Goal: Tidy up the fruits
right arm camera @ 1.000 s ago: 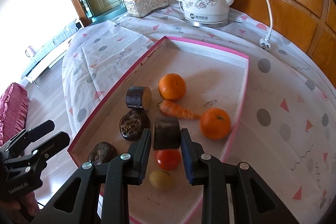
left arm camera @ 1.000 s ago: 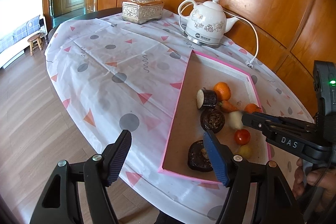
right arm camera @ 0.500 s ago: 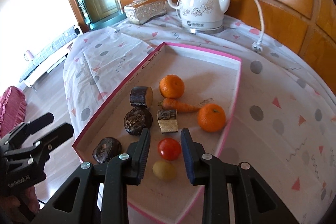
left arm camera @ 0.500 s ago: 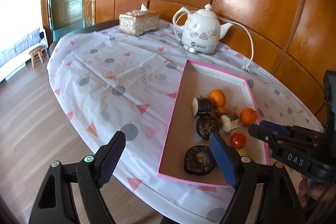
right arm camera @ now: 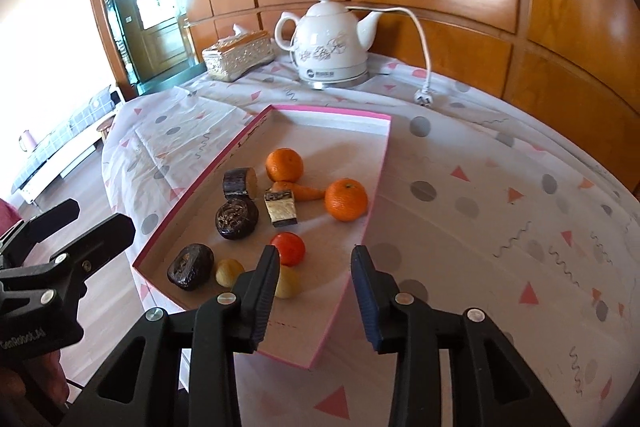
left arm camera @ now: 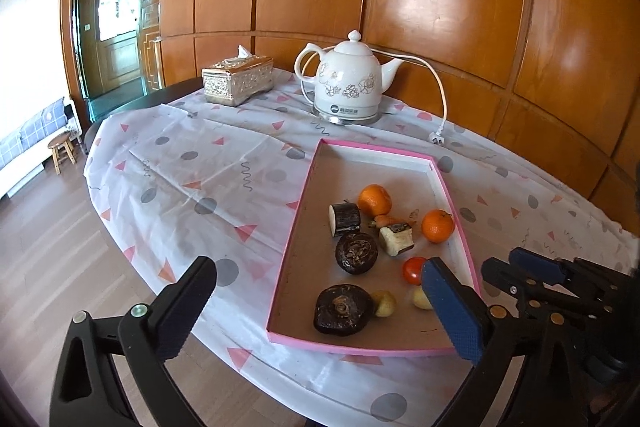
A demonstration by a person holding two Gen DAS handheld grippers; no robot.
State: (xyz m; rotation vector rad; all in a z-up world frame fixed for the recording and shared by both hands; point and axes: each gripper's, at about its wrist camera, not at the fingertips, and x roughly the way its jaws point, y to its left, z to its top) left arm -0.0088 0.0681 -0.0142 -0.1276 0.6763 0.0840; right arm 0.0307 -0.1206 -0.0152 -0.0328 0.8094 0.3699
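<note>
A pink-rimmed tray [left arm camera: 297, 211] [right arm camera: 376, 187] on the table holds two oranges [left arm camera: 374, 200] [right arm camera: 346, 199], a carrot [right arm camera: 306, 191], a tomato [right arm camera: 289, 247], two yellowish small fruits [right arm camera: 229, 271], dark round pieces [left arm camera: 356, 252] and two cut dark-skinned chunks [left arm camera: 345, 219] [right arm camera: 281, 212]. My left gripper [left arm camera: 320, 311] is open and empty, held back over the tray's near edge. My right gripper [right arm camera: 314, 295] is open and empty, above the tray's near right corner; it also shows in the left wrist view [left arm camera: 520, 263].
A white electric kettle [left arm camera: 348, 83] with its cord and plug [left arm camera: 438, 137] stands behind the tray. A silver tissue box [left arm camera: 238, 79] sits at the far left of the table. The patterned tablecloth [left arm camera: 200, 171] drops off at the table's left edge.
My right gripper has let go of the cut dark-skinned chunk, which now lies in the tray by the carrot, and has opened. Both grippers have pulled back and up from the tray.
</note>
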